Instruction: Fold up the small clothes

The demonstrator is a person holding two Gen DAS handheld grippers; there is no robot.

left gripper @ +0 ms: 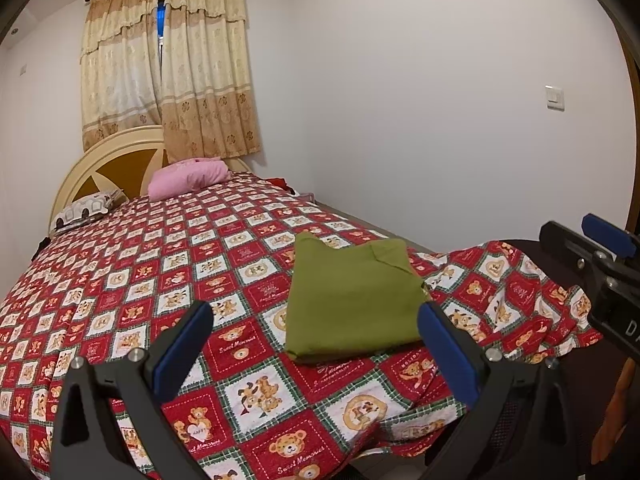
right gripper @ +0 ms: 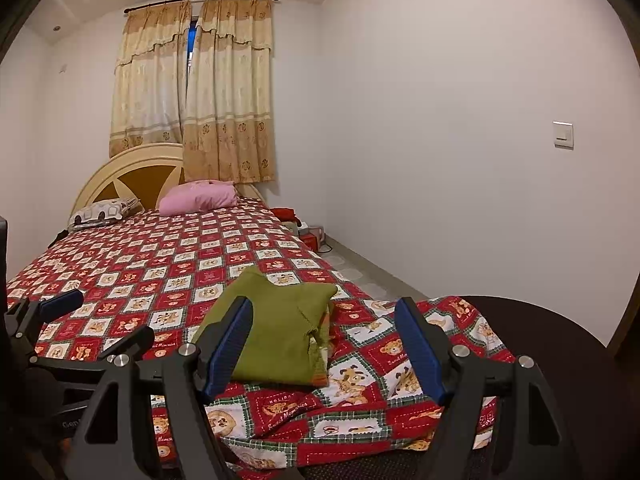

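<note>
- Lying folded flat near the foot of the bed (left gripper: 168,248), the green garment (left gripper: 352,304) looks squared off, ready for a last tuck.
- Both the left gripper (left gripper: 316,344) and right gripper (right gripper: 324,340) hover just short of it, fingers spread wide, holding nothing.
- Pillows (left gripper: 188,178) sit well apart; nothing blocks the reach.

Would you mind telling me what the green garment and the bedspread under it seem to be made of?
Green garment: probably matte cotton knit; it lies soft, with rounded folded edges. Bedspread: likely thin printed cotton, matte, wrinkling at the corner.
</note>
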